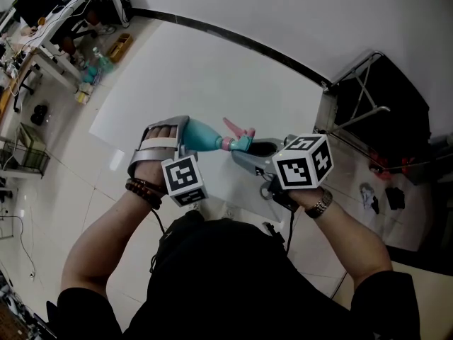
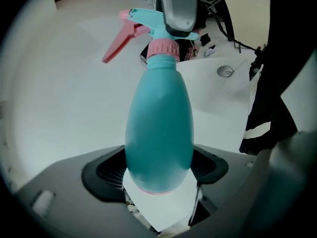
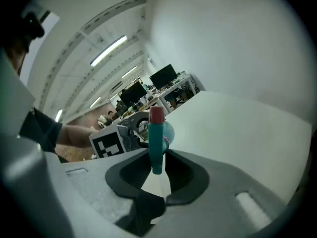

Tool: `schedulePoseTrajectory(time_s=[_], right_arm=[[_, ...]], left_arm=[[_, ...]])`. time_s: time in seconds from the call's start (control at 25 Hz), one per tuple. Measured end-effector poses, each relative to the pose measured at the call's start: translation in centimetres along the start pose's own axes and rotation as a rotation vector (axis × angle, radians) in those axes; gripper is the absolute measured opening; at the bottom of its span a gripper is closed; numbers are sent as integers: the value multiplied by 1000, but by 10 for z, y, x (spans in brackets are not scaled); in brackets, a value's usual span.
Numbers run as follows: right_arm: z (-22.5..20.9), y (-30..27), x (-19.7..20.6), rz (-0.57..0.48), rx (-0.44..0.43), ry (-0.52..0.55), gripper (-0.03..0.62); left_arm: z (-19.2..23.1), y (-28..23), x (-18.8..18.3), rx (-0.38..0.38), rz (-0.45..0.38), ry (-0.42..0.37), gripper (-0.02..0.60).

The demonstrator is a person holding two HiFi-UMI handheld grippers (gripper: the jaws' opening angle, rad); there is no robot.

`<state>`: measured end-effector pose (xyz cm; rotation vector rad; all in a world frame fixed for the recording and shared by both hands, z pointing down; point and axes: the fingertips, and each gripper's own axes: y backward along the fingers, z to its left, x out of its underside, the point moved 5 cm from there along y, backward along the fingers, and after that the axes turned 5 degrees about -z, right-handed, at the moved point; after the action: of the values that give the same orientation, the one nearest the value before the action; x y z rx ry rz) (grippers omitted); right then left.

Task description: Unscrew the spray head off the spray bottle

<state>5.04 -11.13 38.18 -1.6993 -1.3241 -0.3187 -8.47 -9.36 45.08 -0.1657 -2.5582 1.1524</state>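
A teal spray bottle (image 1: 203,136) lies level in the air between my two grippers. My left gripper (image 1: 184,139) is shut on its body near the base, and the left gripper view shows the bottle (image 2: 158,128) reaching away to a pink collar (image 2: 163,47). The teal spray head (image 1: 243,142) carries a pink trigger (image 1: 233,126) that sticks out sideways. My right gripper (image 1: 249,154) is shut on that spray head. In the right gripper view the spray head (image 3: 156,143) stands upright between the dark pads (image 3: 128,175), and the bottle body (image 3: 169,132) shows behind it.
Below lies a white sheet (image 1: 184,69) on a pale tiled floor. A black metal-framed stand (image 1: 375,98) is at the right. Cluttered desks (image 1: 67,20) fill the upper left corner. A round floor drain (image 2: 225,72) sits beyond the bottle.
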Motion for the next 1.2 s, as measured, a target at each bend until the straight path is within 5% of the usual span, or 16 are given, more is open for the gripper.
schedulePoseTrajectory(time_s=[0.24, 0.96, 1.2], right_arm=[[6, 8, -10, 23, -4, 127, 77], [2, 60, -18, 16, 18, 154, 77], [-11, 77, -24, -33, 66, 138, 77]], left_arm=[[-1, -8, 7, 15, 7, 49, 416], [-9, -40, 39, 113, 17, 220, 417], [-8, -54, 50, 157, -5, 350, 417]])
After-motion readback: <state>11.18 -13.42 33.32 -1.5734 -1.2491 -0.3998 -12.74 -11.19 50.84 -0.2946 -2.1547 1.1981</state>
